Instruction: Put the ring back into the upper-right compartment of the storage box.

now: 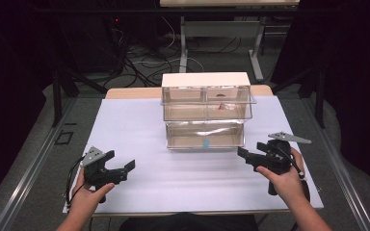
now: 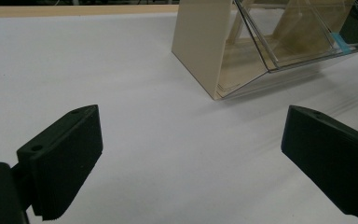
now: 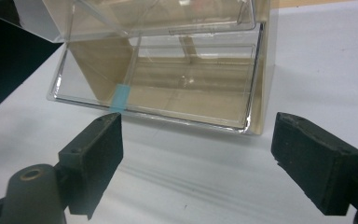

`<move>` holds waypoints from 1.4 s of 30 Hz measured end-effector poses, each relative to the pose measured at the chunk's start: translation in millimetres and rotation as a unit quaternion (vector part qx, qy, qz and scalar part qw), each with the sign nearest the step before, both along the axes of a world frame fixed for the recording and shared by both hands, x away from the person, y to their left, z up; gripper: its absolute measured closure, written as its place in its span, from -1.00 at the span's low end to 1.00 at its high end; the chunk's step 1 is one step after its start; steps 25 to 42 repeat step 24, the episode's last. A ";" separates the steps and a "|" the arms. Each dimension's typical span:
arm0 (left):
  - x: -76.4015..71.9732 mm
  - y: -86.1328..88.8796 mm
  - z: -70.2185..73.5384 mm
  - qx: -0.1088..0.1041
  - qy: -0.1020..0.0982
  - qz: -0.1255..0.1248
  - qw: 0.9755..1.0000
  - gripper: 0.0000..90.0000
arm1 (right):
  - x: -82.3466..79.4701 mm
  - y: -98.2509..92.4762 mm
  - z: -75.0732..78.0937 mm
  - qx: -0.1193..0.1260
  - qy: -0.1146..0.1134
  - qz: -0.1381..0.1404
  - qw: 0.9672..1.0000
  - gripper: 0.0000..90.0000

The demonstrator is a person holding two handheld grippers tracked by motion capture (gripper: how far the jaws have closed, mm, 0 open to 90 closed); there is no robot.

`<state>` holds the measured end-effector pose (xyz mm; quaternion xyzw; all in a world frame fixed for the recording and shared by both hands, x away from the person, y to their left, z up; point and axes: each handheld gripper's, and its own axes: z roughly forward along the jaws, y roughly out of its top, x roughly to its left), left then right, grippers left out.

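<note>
A cream-framed cabinet [image 1: 205, 79] of clear tilt-out bins stands at the middle of the white sheet [image 1: 125, 125]. It has two small bins in the top row and one wide bin [image 1: 205, 134] below, which carries a blue tab [image 1: 205, 143]. Something small and reddish [image 1: 223, 105] lies in the upper right bin. My left gripper [image 1: 121, 160] is open near the front left, nothing between its jaws, well short of the cabinet [image 2: 200, 51]. At the front right my right gripper [image 1: 251, 149] is open too, facing the wide bin [image 3: 186, 88] and its blue tab [image 3: 120, 97] from close by.
The wooden table edge [image 1: 125, 92] shows behind the sheet. Metal rails [image 1: 33, 173] run along both sides of the table. Beyond it stand another table's legs [image 1: 256, 53] and loose cables [image 1: 139, 62] on the floor.
</note>
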<state>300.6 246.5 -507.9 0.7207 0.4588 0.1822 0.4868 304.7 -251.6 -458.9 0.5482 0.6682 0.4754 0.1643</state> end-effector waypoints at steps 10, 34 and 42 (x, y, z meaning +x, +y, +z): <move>0.4 0.2 -0.3 0.000 0.004 -0.001 1.000 -0.88 | -3.4 -1.7 -24.7 -0.008 -0.008 0.014 1.000 -0.64; 2.5 -0.3 -0.9 -0.002 0.001 -0.001 1.000 -0.88 | -5.1 -2.0 -49.2 -0.022 0.002 0.034 0.999 -0.64; 2.5 -0.3 -0.9 -0.002 0.001 -0.001 1.000 -0.88 | -5.1 -2.0 -49.2 -0.022 0.002 0.034 0.999 -0.64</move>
